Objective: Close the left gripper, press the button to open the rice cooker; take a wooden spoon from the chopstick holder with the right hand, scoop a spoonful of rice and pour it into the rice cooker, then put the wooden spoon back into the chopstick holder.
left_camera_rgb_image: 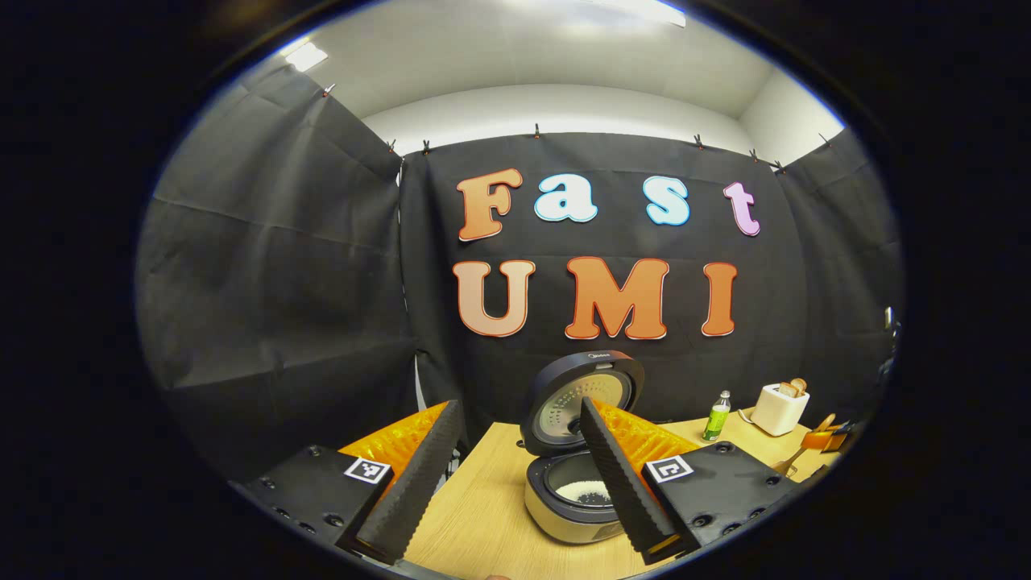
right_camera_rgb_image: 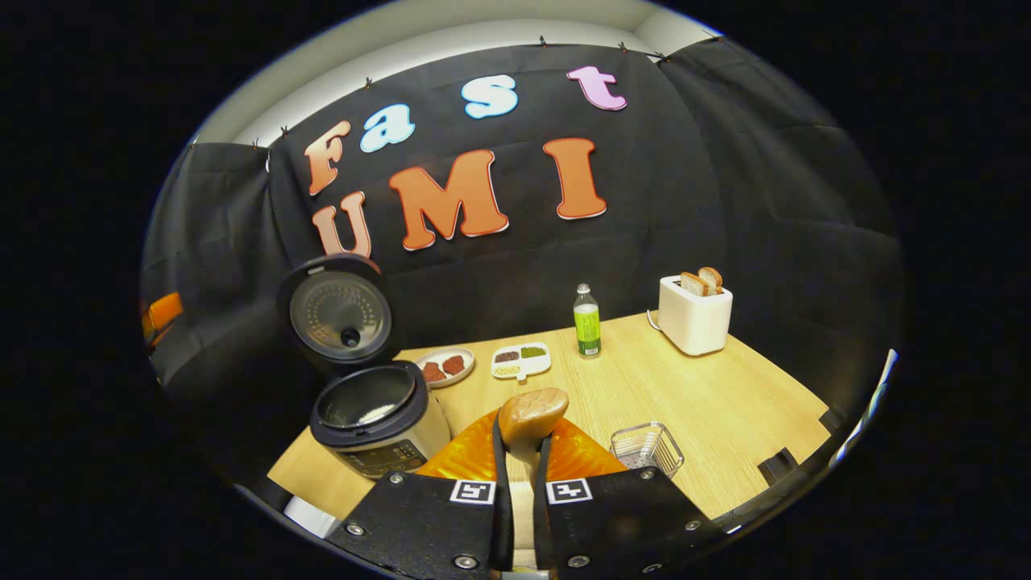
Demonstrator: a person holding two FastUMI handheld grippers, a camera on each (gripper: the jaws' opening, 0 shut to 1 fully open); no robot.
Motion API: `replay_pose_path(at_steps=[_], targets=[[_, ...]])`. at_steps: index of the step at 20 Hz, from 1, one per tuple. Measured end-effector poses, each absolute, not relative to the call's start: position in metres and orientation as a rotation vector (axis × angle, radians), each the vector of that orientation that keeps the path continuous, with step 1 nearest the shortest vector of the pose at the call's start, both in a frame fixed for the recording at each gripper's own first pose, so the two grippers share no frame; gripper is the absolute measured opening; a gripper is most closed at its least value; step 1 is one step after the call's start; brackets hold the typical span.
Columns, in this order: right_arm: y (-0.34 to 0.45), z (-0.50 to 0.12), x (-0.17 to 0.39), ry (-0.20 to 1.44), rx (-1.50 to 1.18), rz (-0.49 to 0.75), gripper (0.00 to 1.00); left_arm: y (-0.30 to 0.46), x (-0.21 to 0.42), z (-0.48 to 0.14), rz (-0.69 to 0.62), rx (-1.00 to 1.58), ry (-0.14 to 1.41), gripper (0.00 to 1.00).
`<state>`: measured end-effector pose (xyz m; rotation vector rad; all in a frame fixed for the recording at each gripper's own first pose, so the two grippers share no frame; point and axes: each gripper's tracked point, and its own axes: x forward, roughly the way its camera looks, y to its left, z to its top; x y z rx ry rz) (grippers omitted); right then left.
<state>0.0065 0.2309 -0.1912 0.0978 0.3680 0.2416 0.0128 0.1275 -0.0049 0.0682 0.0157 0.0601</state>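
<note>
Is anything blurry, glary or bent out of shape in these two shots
Left gripper view: ceiling light blown out, cloth wall bowed by the fisheye, rice cooker sharp. Right gripper view: table edges curve, wooden spoon in the right claw shows a soft sheen.

A staged recording booth, not a real kitchen: black cloth walls (clipped up along the top) enclose 1 wooden table set with a rice cooker, toaster and bottle.

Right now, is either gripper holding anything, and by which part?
The right gripper holds the spoon by its handle, below the bowl. The left gripper is open, holding nothing.
</note>
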Motion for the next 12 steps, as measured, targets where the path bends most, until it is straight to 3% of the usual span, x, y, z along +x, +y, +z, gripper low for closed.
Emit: replay_pose_path(at_steps=[7, 12], targets=[[0.255, -0.248, -0.001, 0.433, -0.059, 0.247, 0.09, 0.145, 0.007, -0.019, 0.048, 0.09, 0.046, 0.99], [0.282, -0.262, -0.018, 0.525, 0.044, 0.287, 0.09, 0.161, 0.012, -0.028, 0.063, 0.065, 0.061, 0.99]])
